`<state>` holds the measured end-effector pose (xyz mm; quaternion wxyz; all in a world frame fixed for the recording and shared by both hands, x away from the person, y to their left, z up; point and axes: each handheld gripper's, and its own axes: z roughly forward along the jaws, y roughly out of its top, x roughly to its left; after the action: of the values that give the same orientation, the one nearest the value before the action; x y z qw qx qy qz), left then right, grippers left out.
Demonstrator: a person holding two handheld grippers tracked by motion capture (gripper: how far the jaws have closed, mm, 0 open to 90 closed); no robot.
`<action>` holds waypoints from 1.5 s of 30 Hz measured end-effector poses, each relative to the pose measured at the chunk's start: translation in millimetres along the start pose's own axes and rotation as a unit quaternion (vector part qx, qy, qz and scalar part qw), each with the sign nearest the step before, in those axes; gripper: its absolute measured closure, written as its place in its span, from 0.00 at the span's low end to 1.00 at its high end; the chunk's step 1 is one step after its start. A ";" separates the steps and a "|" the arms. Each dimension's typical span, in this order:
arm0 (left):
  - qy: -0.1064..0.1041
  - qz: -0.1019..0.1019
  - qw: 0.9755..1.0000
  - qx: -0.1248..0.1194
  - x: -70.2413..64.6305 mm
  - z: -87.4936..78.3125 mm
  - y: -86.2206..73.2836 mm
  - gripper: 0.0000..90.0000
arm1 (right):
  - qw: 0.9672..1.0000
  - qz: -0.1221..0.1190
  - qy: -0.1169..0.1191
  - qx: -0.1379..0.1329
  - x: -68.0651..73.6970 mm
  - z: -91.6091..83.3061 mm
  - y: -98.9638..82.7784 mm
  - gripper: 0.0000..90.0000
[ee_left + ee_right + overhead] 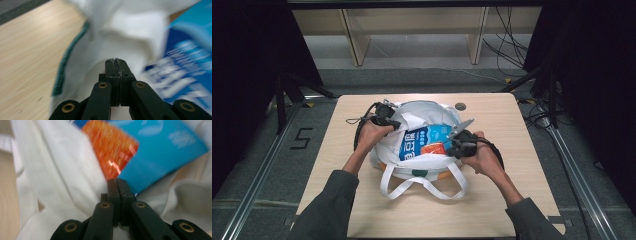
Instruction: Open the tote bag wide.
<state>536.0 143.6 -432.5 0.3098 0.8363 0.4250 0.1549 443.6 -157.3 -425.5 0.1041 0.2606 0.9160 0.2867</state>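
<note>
A white cloth bag lies in the middle of the wooden table, mouth up. Inside are a blue package with white print and an orange packet. My left gripper is at the bag's left rim. Its jaws are pressed together on white fabric, with the blue package just to the right. My right gripper is at the right rim, jaws closed on the fabric, just below the orange packet and blue package.
The bag's two white handles loop toward the table's near edge. A green trim runs along the bag's side. A round dark grommet sits near the table's far edge. Cables and shelf legs stand on the floor beyond.
</note>
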 end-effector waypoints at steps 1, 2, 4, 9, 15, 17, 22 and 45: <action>-0.015 -0.022 1.000 -0.006 7.3 1.6 -3.7 0.99 | 1.000 0.011 0.012 0.000 2.0 2.0 -16.5 1.00; -0.017 -0.033 0.999 -0.008 11.5 1.5 -5.7 0.99 | 1.000 0.011 0.012 0.000 2.0 2.0 -16.5 1.00; -0.022 -0.039 0.999 -0.007 18.3 1.6 -9.7 0.99 | 1.000 0.021 0.014 -0.008 4.3 6.9 -25.3 1.00; -0.027 -0.012 0.999 -0.031 0.1 -12.2 -8.2 0.99 | 0.999 0.021 0.004 -0.044 4.5 -5.1 -15.4 1.00; -0.043 0.041 0.997 -0.049 -21.3 -29.1 -8.7 0.96 | 0.988 0.026 -0.073 -0.137 -30.6 -23.3 15.9 1.00; -0.017 0.043 0.998 -0.033 -15.3 -23.7 -15.6 0.96 | 0.987 0.042 -0.095 -0.122 -48.4 -16.1 20.5 1.00; -0.049 -0.007 0.998 -0.042 9.1 -9.4 -37.9 0.99 | 0.986 0.102 -0.109 -0.069 -93.8 28.5 6.0 1.00; -0.070 0.029 0.997 -0.035 -32.5 -11.6 -29.9 0.98 | 1.000 -0.015 0.022 -0.016 10.5 -6.3 -23.4 1.00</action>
<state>492.3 135.2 -442.9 0.3627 0.8459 0.3722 0.1198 422.8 -171.0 -434.4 0.0927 0.2386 0.9171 0.3056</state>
